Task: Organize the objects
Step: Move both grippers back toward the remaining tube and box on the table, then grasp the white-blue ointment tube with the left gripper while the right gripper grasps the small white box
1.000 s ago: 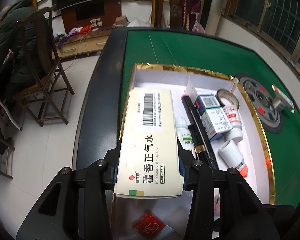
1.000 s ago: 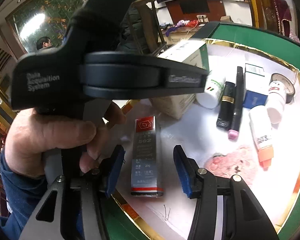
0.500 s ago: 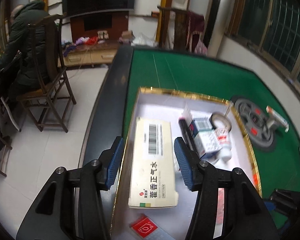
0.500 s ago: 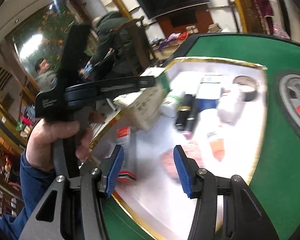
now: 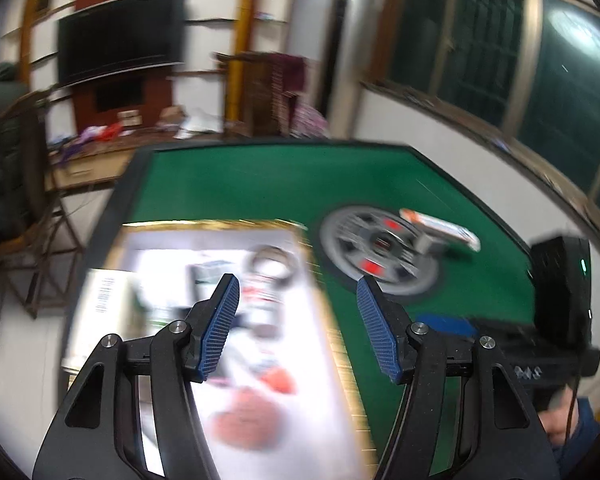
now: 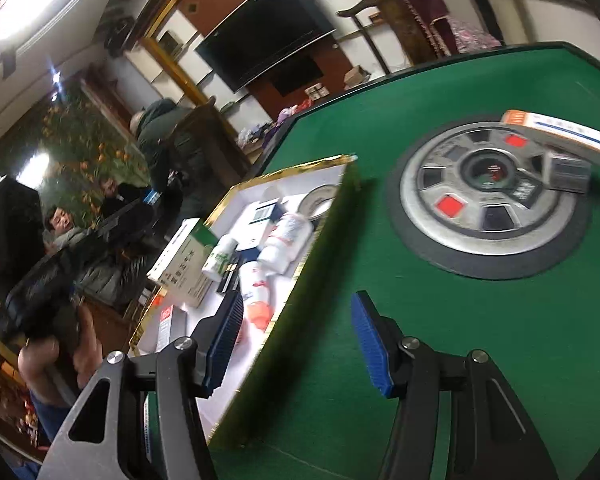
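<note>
A gold-rimmed white box point(image 6: 320, 236) on the green table point(image 6: 440, 340) holds a large white medicine carton point(image 6: 182, 266), several pill bottles point(image 6: 284, 240), a tape roll point(image 6: 318, 200) and other small items. It shows blurred in the left wrist view point(image 5: 328, 320), with the carton point(image 5: 100, 304) at its left side. A long white and orange box point(image 6: 560, 136) lies across the table's round centre panel point(image 6: 488, 196), also in the left wrist view point(image 5: 440, 228). My left gripper point(image 5: 298, 324) is open and empty above the box's right rim. My right gripper point(image 6: 296, 340) is open and empty over the box's right rim.
A small grey box point(image 6: 568, 172) lies on the centre panel beside the long box. The right gripper's black body point(image 5: 560, 300) is at the right of the left wrist view. Wooden chairs point(image 5: 24, 200) and seated people point(image 6: 164, 136) are beyond the table's left edge.
The left gripper let go of the large carton, which now lies in the box, and swung up and to the right. The right gripper swung right, toward the table's centre.
</note>
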Tool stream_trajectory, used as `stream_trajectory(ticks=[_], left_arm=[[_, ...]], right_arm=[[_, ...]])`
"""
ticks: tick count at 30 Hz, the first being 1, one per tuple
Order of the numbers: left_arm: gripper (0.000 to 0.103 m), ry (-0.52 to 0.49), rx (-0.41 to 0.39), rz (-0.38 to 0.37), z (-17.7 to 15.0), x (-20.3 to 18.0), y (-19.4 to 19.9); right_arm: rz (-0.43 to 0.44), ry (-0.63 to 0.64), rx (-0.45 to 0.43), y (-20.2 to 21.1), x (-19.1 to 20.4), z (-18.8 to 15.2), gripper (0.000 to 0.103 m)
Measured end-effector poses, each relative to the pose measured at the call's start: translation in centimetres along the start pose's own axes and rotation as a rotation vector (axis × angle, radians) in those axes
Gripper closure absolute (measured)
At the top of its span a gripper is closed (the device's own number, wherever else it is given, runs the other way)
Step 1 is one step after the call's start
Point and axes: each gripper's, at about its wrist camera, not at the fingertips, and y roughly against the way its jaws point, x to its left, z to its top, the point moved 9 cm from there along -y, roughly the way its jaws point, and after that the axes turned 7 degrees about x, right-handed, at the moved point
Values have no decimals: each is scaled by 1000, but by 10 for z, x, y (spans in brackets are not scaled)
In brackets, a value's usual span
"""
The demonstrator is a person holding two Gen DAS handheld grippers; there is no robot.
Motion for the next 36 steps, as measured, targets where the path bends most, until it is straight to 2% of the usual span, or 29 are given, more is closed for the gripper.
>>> stream_trajectory(ticks=[2,5,10,12,16,19,22,24,27,28,30,31,34,36], left_arm=[[41,-47,39,-11,-6,-30,-16],[41,-55,99,-26,-16,-62,-42],[41,-51,182,-87,-38,-121,-86],[41,-39,195,-111,-44,-134,-98],[42,-72,197,-87,-52,-140,-107],[42,-70,204,-59,-55,-131,-112],[42,-60,202,-36,-55,-121,-114],[41,-50,199,-43,-54,-119,-114],[41,-54,195,-48,-55,-120,-114],[41,-51,193,-48,-55,-120,-114],[41,-52,199,-52,-56,-121,-114],[41,-51,196,-55,-55,-121,-115],[41,-40,209,-78,-56,-122,-118],[42,-8,225,-122,-55,-124,-119]], right_arm=[[5,-19,-18,15,-10,-2,47],[-23,-67,-68,44,-39,2,42],[-96,-153,-160,91,-95,24,40],[-139,-181,-202,113,-119,45,37],[-269,-171,-215,126,-160,92,33],[-309,-166,-172,111,-185,122,33],[-328,-155,-120,86,-200,134,33],[-297,-149,-103,75,-200,133,33],[-254,-96,-32,61,-185,120,33],[-210,-85,9,57,-173,111,33],[0,-42,118,49,-135,88,33],[48,-6,117,52,-120,84,33],[53,18,68,64,-105,82,32],[-7,-21,9,73,-117,82,31]])
